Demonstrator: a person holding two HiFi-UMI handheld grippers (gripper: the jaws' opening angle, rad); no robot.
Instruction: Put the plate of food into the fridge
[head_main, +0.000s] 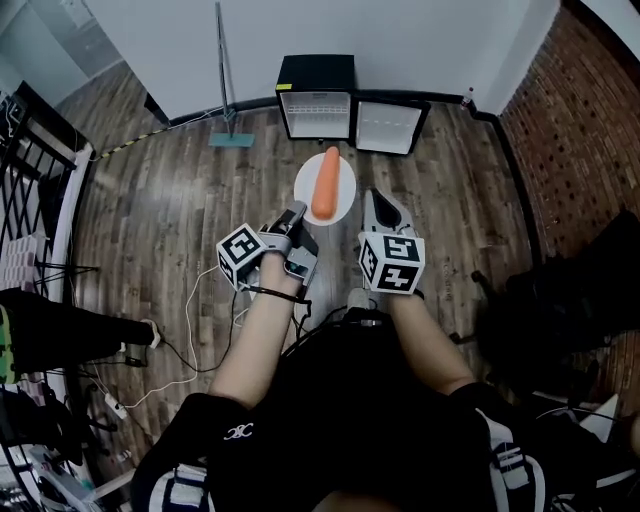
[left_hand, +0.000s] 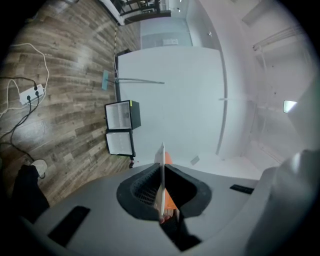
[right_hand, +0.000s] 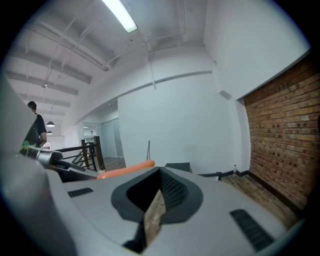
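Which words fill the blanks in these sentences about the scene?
The left gripper and the right gripper are both shut on the rim of the ____.
The food lying on it is a single orange ____.
The door of the fridge stands ____.
Missing words: plate; carrot; open.

No word or number can be read anywhere. The left cube (head_main: 243, 255) and the right cube (head_main: 392, 263) carry only black-and-white square markers, not letters. A small white emblem (head_main: 237, 432) sits on the person's dark clothing, too small to read.
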